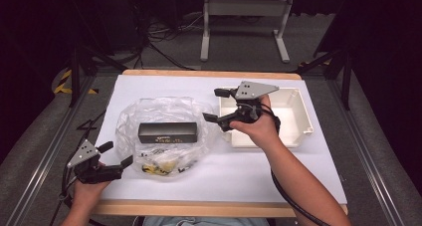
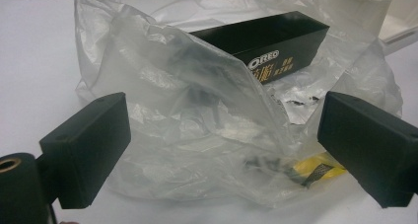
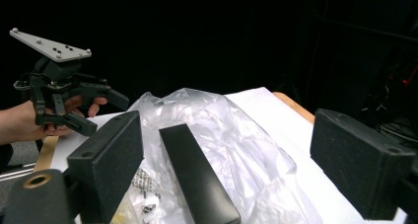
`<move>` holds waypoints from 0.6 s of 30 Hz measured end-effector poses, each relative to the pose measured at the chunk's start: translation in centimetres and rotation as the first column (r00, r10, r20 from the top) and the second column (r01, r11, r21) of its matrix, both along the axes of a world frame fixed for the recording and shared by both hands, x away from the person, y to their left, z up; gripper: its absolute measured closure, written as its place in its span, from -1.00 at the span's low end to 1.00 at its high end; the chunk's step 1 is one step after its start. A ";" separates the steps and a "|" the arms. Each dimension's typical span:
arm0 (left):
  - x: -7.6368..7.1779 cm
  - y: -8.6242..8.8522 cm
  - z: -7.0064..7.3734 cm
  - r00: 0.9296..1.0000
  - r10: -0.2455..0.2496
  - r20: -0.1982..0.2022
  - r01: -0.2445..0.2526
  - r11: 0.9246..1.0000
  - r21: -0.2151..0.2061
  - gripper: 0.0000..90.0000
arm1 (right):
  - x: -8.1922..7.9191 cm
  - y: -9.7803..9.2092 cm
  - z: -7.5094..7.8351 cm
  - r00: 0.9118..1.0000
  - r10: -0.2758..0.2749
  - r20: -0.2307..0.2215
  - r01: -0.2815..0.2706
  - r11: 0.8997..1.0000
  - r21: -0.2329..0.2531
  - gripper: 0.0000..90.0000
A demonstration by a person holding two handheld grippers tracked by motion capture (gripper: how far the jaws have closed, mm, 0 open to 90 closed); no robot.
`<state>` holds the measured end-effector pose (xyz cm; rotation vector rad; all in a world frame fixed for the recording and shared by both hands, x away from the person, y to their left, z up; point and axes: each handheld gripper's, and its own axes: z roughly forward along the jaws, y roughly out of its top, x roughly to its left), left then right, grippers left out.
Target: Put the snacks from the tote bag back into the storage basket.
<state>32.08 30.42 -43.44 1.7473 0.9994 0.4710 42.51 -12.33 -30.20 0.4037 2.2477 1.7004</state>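
You are holding both grippers, left (image 1: 115,155) and right (image 1: 217,105), wide-jawed and empty beside the bag (image 1: 161,131). Likely next: pinching its film to reach the box (image 1: 167,132).

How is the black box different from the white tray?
The black box is dark, closed and long; the white tray is pale, open-topped and wider. The box lies inside a clear plastic bag; the tray sits bare on the table. Both are rectangular.
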 end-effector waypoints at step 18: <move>0.2 0.1 -0.1 1.000 0.014 -0.008 -0.014 1.000 0.009 -0.83 | 2.8 6.1 -1.2 0.997 0.073 -0.035 -0.074 0.996 -0.057 -0.81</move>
